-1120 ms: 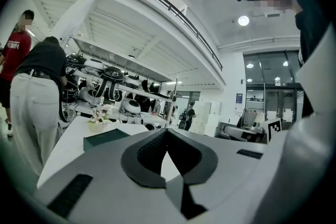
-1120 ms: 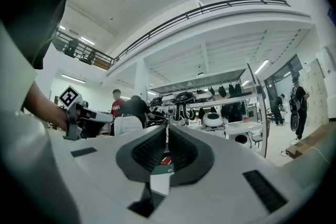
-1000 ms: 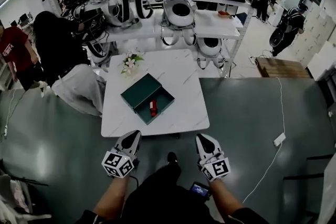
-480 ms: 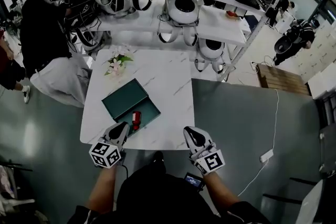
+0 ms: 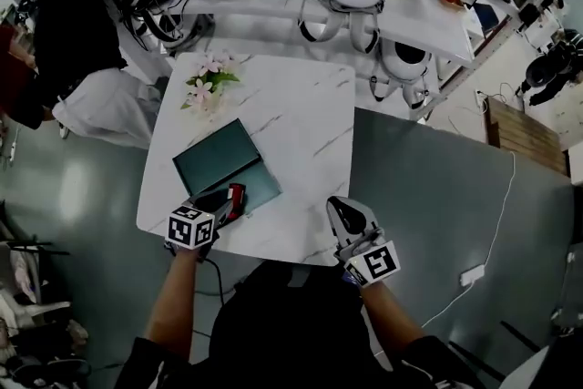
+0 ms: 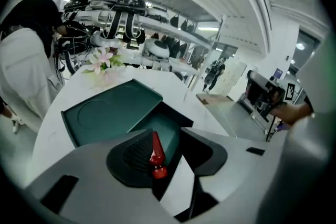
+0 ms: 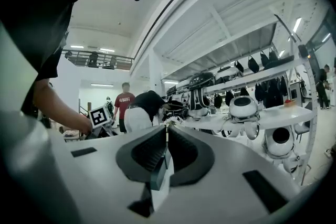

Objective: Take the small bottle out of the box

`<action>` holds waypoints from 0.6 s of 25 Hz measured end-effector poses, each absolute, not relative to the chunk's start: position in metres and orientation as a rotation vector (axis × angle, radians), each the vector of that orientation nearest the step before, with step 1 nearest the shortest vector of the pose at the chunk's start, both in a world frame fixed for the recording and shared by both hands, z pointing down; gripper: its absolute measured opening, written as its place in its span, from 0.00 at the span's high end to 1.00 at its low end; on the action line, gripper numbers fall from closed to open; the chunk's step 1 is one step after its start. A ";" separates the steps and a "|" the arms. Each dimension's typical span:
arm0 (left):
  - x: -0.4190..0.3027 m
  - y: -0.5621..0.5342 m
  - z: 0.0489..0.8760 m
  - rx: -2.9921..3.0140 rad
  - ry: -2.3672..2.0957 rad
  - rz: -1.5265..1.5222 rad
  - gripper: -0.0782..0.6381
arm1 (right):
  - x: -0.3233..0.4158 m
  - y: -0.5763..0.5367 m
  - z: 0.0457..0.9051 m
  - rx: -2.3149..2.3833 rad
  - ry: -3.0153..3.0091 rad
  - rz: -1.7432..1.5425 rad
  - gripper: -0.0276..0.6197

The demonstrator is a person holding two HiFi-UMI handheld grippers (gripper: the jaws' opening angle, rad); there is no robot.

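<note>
Jaws of the left gripper (image 5: 226,196) (image 6: 167,134) are opening, and the small red bottle (image 5: 236,195) (image 6: 156,150) lies between them with neither pad pressing on it. The bottle rests inside the tray of the dark green rectangular box (image 5: 219,158) (image 6: 113,113), whose lid lies open and flat beside the tray, toward the lower left of the head view. The box sits on the white marble-patterned table (image 5: 301,132), with pink and white flowers (image 5: 208,85) near the table's upper left corner. The right gripper (image 5: 342,205) (image 7: 167,136) hovers at the table's lower edge, well apart from the box, its jaws together with nothing between them. Each gripper carries a marker cube (image 5: 374,262) printed with black-and-white square patterns. In the right gripper view, left of centre, a person in a red shirt (image 7: 125,99) stands far off; the white print on the shirt is too small to read.
</note>
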State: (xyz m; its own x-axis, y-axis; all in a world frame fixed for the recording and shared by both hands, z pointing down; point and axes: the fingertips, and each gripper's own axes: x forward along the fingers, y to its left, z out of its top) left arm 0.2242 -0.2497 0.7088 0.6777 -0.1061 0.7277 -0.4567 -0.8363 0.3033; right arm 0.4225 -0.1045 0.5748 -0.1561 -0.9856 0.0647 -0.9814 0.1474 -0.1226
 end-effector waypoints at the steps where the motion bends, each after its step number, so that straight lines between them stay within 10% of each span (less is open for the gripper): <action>1: 0.227 -0.251 0.719 2.396 -0.450 1.062 0.64 | 0.429 -0.107 0.580 -2.002 2.372 -0.233 0.90; 15: 0.221 -0.266 0.798 2.033 -0.578 1.253 0.53 | 0.495 -0.116 0.622 -1.865 2.486 -0.429 0.90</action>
State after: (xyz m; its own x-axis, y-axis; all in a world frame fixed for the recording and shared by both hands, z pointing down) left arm 0.2210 -0.2657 0.7979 0.4405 -0.0229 0.8975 -0.6681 -0.6761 0.3106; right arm 0.4953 -0.1159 0.6220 -0.2933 -0.9427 0.1590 -0.9415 0.2559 -0.2195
